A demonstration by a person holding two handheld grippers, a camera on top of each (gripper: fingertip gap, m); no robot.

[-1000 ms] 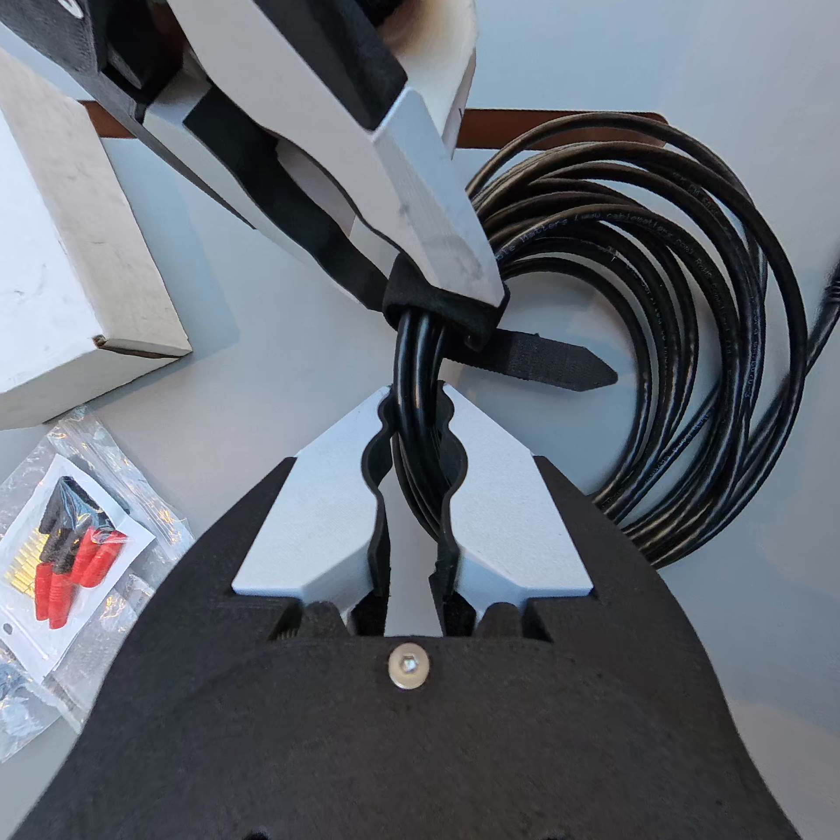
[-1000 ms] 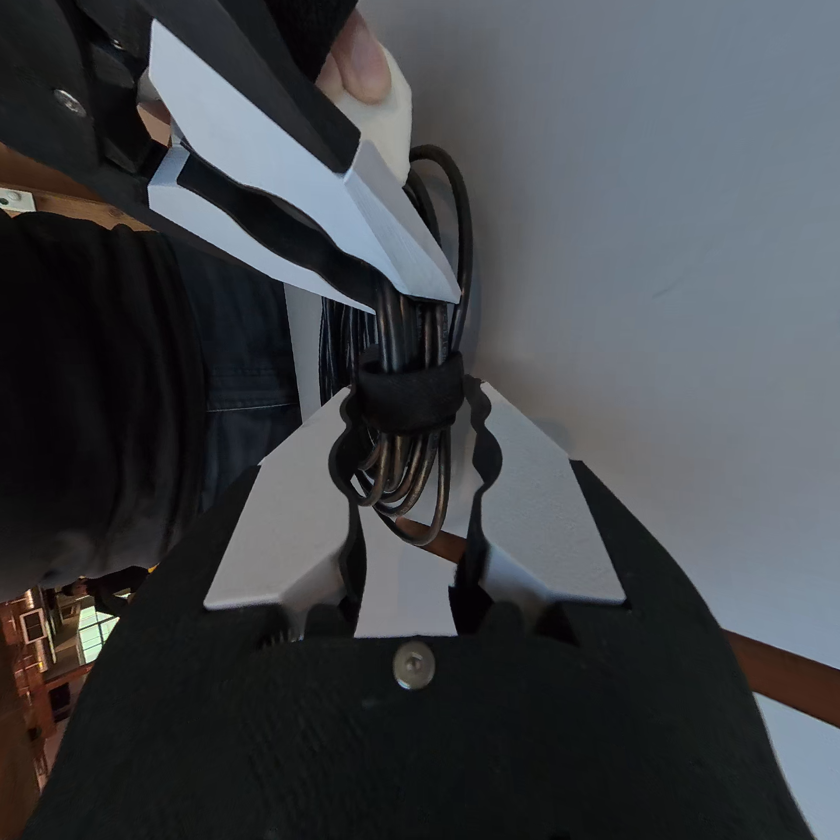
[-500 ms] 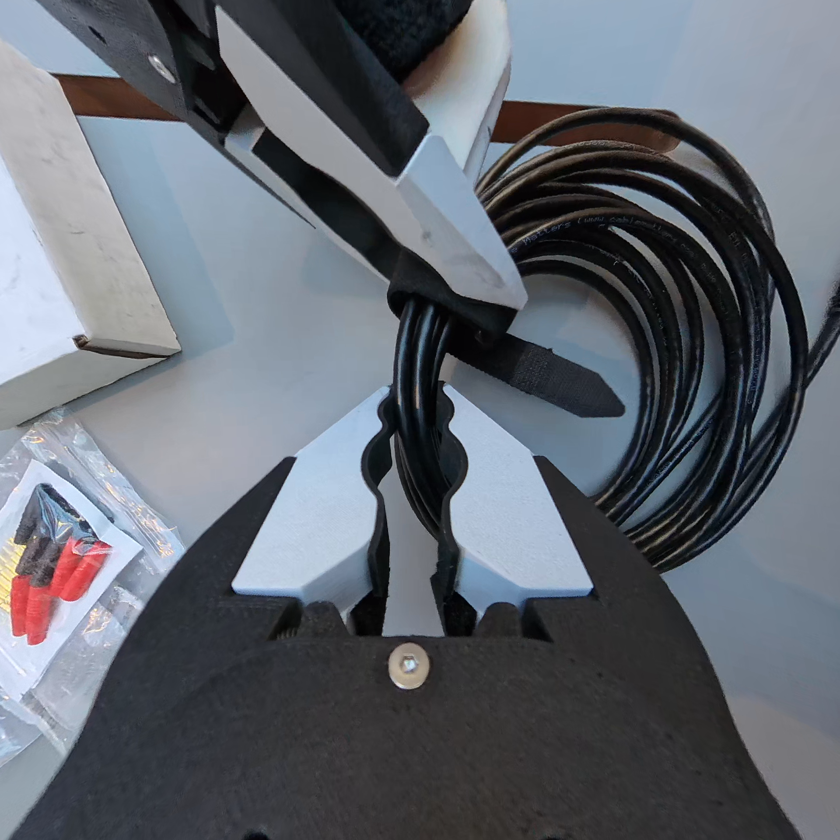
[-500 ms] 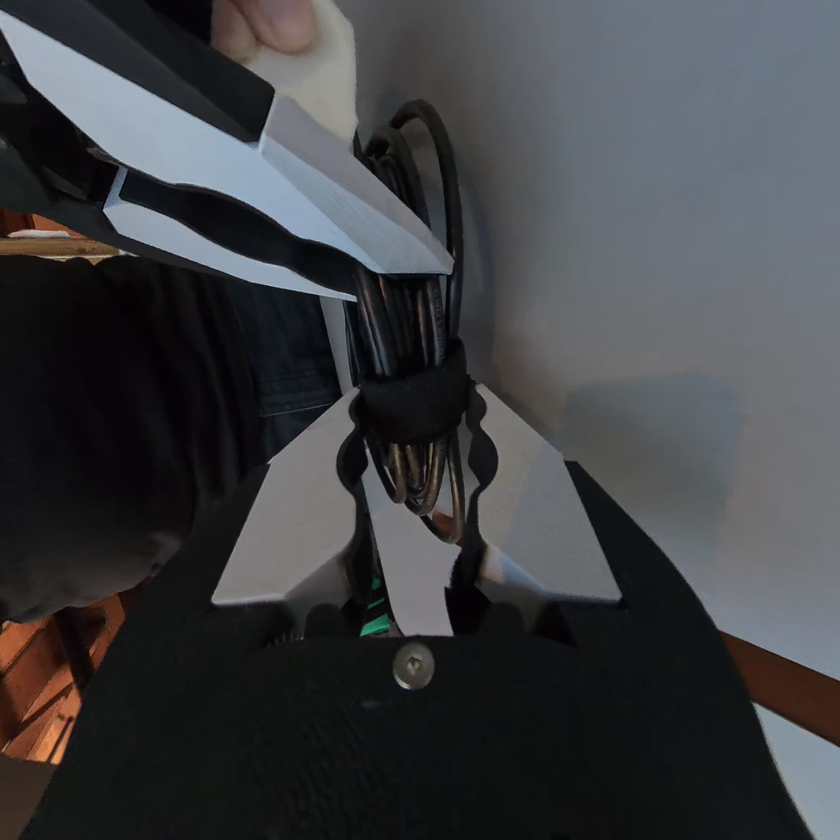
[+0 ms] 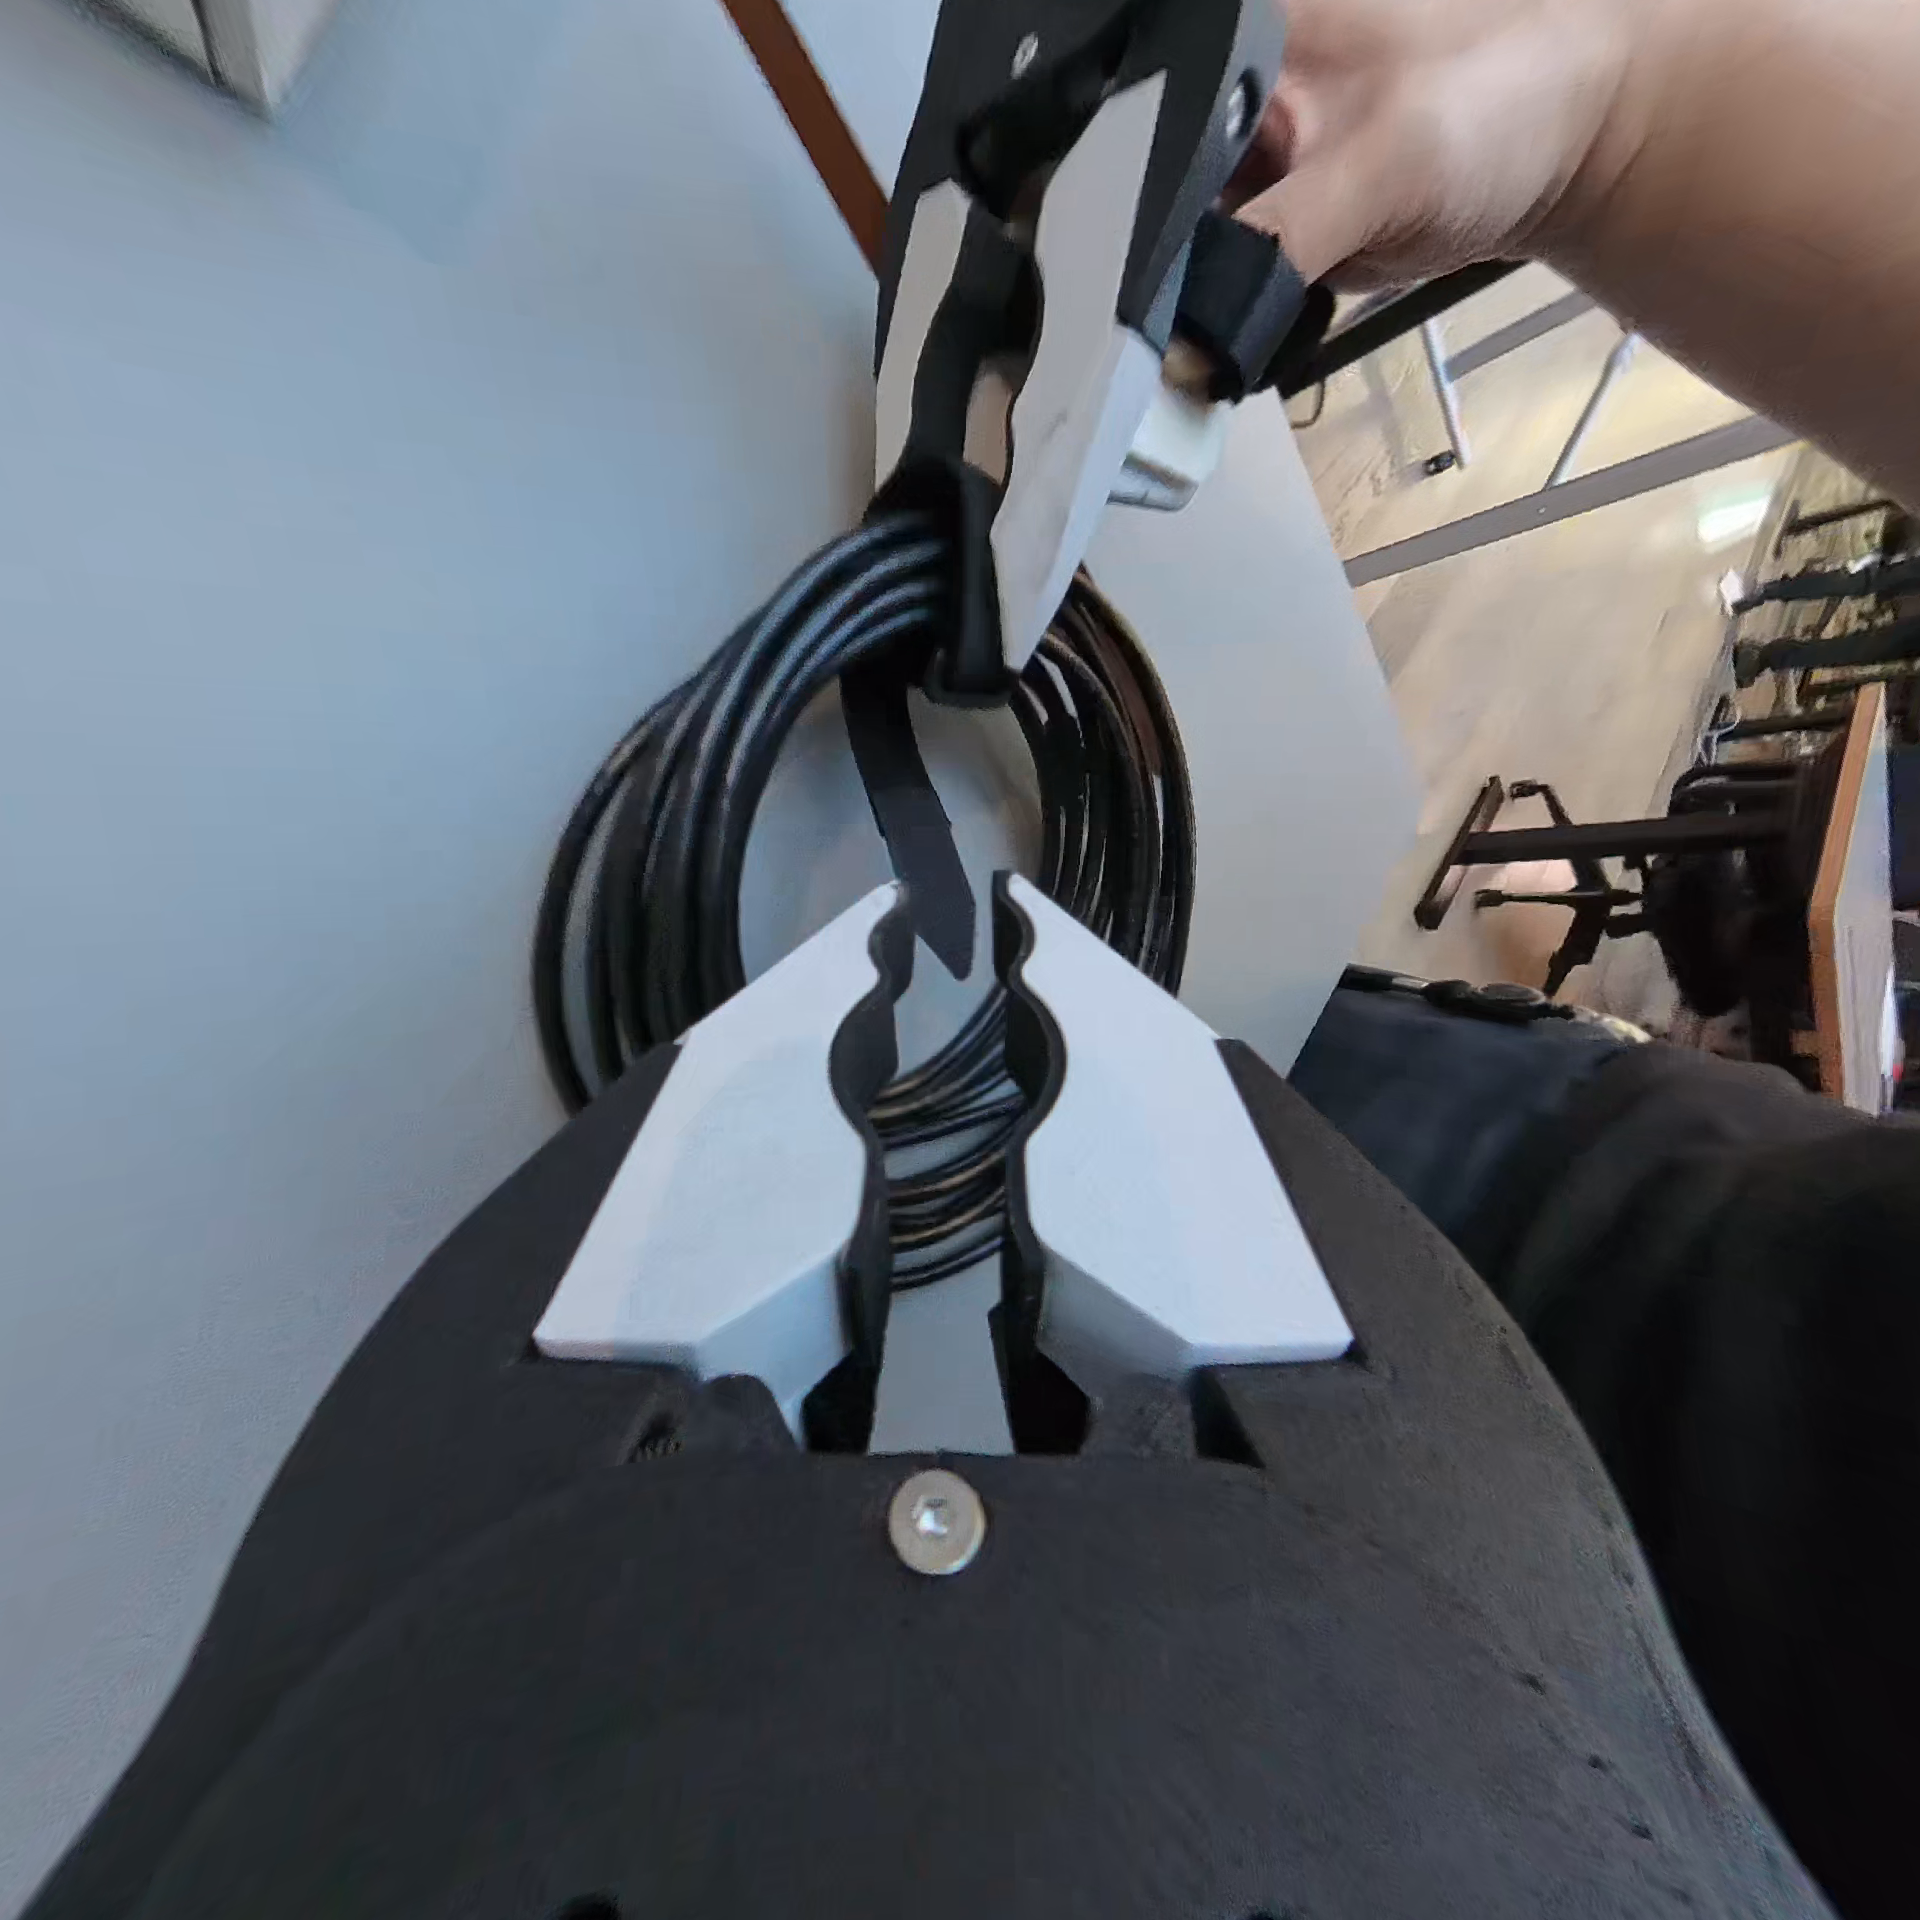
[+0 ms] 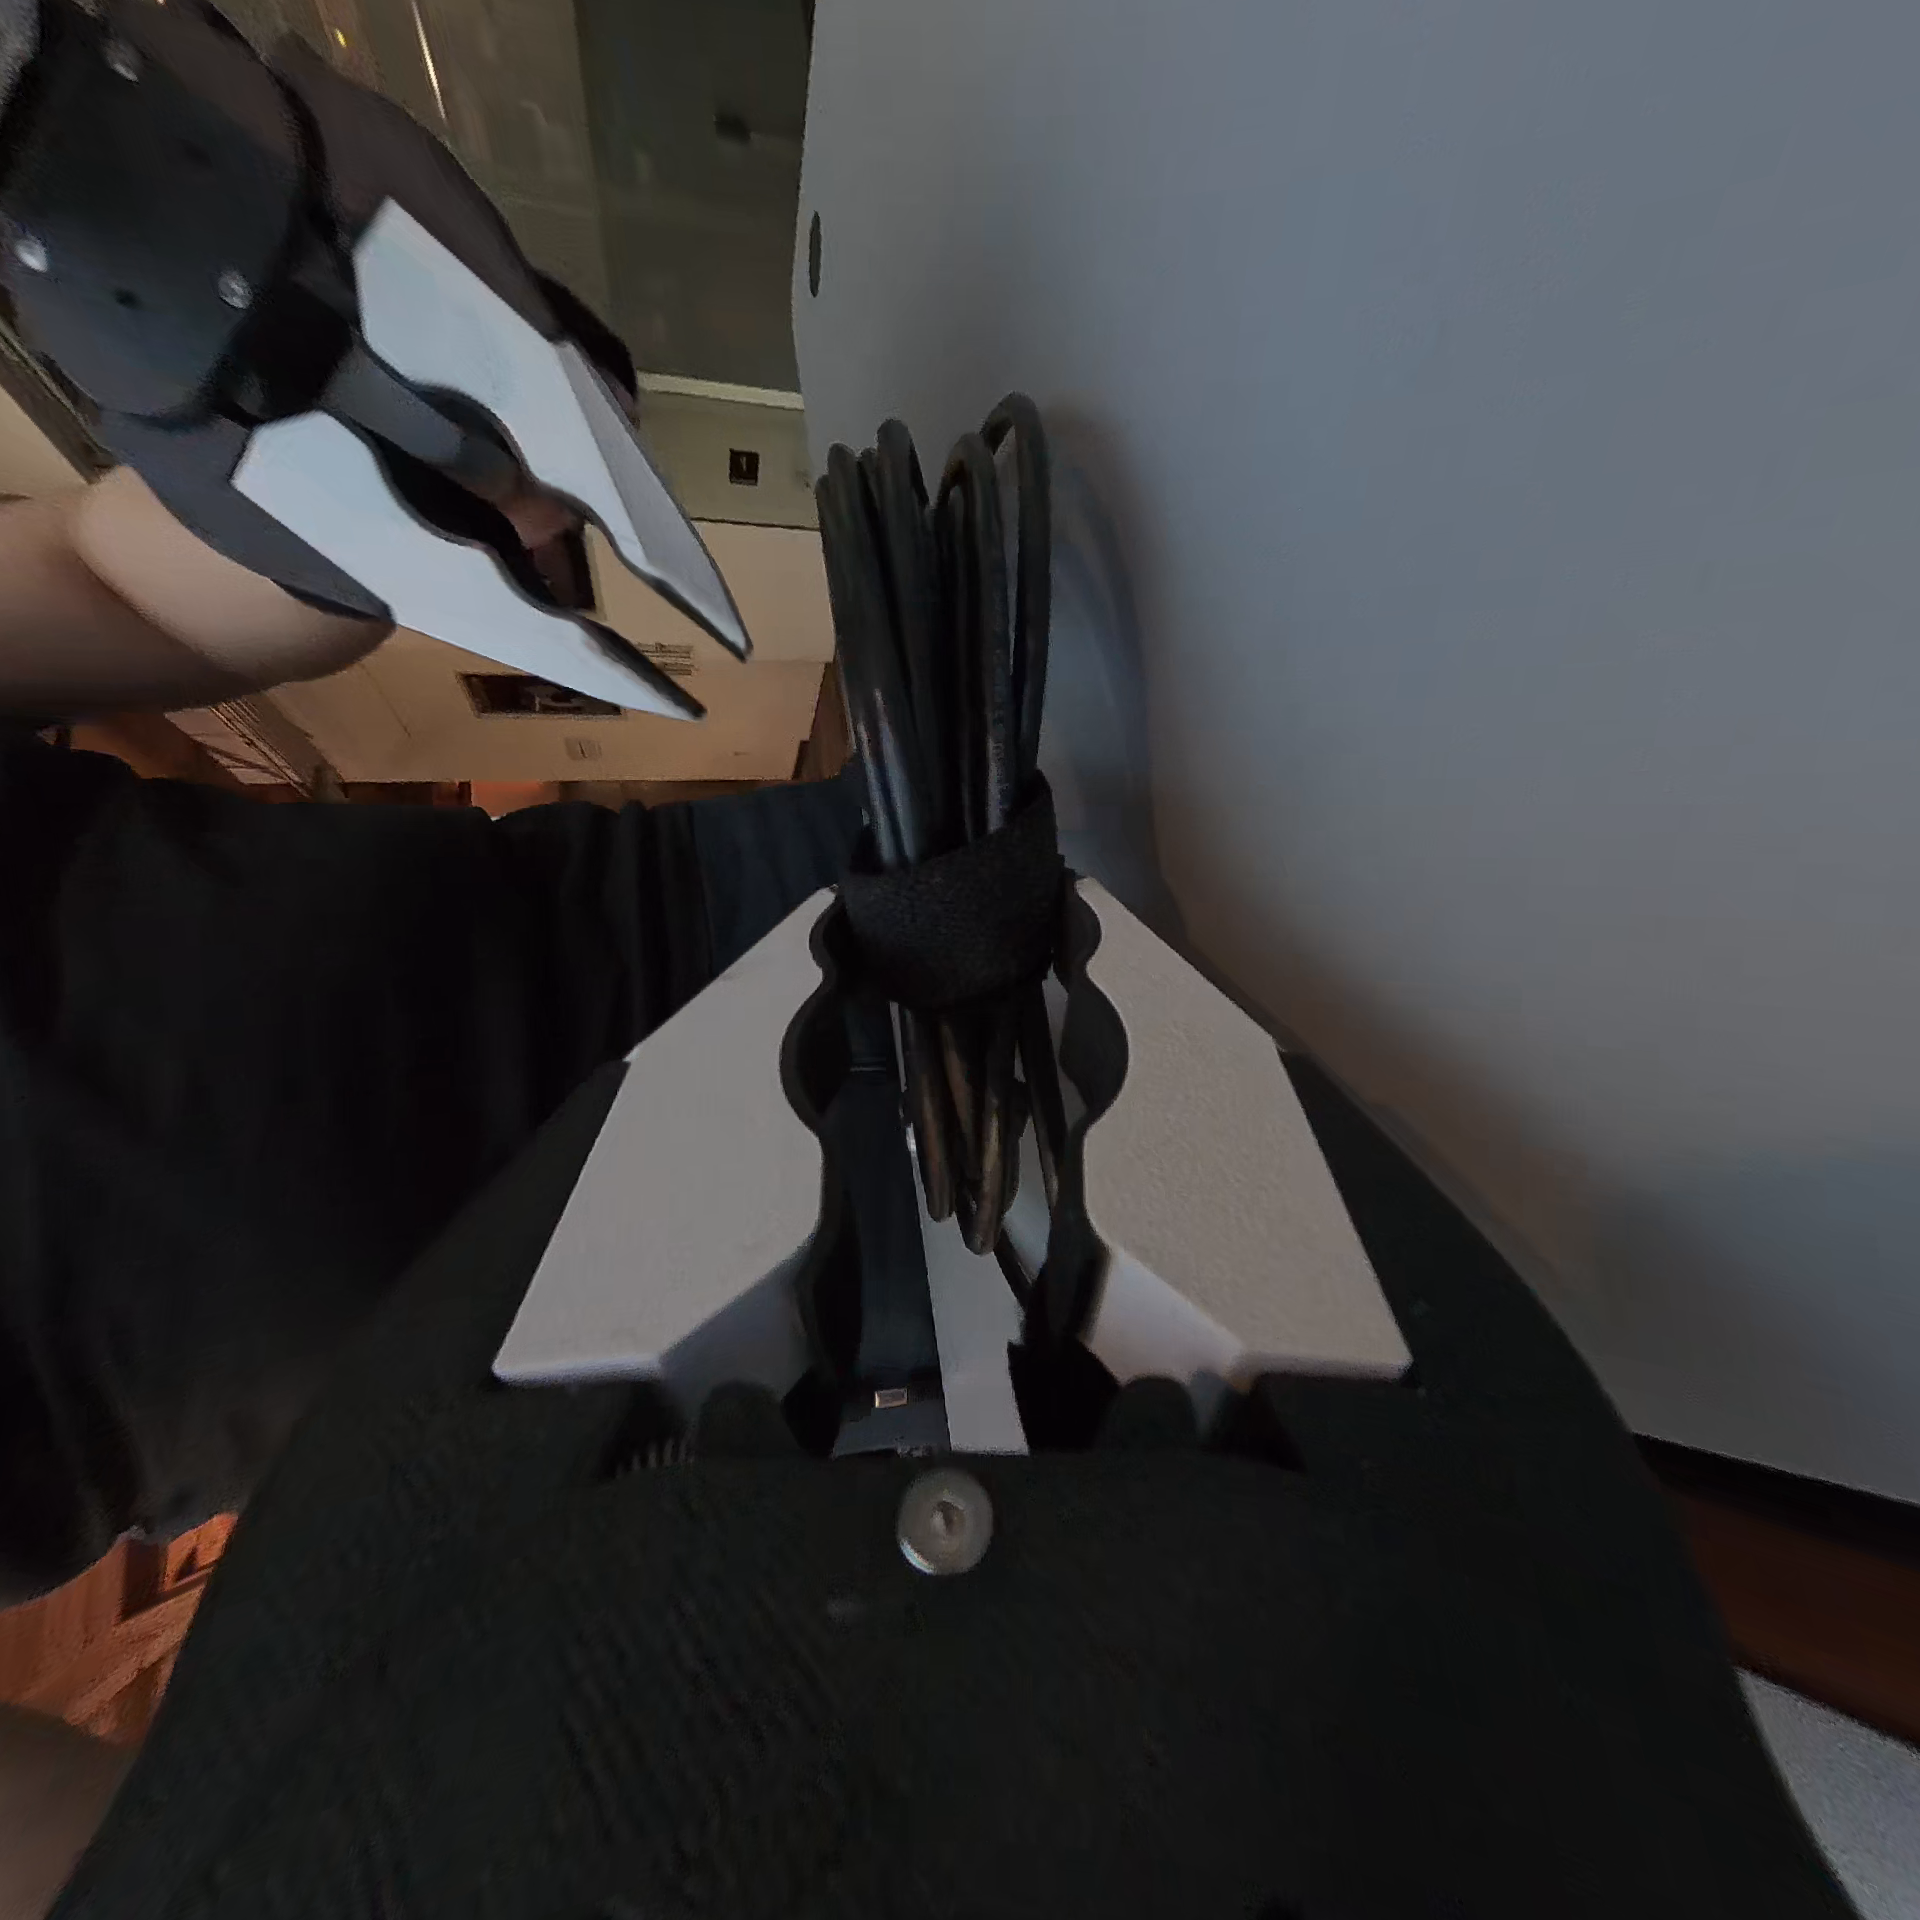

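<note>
right tongs (image 6: 951, 894): clenched on the cable (image 5: 665, 831), gripped right at the strap (image 6: 945, 925); several loops are pinched between the pads.
left tongs (image 5: 945, 894): released, a narrow gap is seen between the pads, nothing is held; from the right wrist view they are seen up and to the left, clear of the coil.
cable: black, coiled in a ring, hung from the right tongs; seen face-on from the left wrist, edge-on from the right wrist.
strap: black hook-and-loop band, wrapped once round the bundle at the grip point.
tail (image 5: 914, 852): the loose end of the strap is pointed down from the wrap toward the left tongs; its tip is lined up with their gap; contact cannot be told.
axis: the tail's long axis is run roughly along the left tongs' line of sight, slightly tilted.
nearer: the tail is nearest the left tongs; the wrap is already taken by the right.
desk (image 5: 260, 623): pale grey, brown edge; the coil is close beside it, touch cannot be told.
hand (image 5: 1434, 135): seen on the right tongs' handle.
</note>
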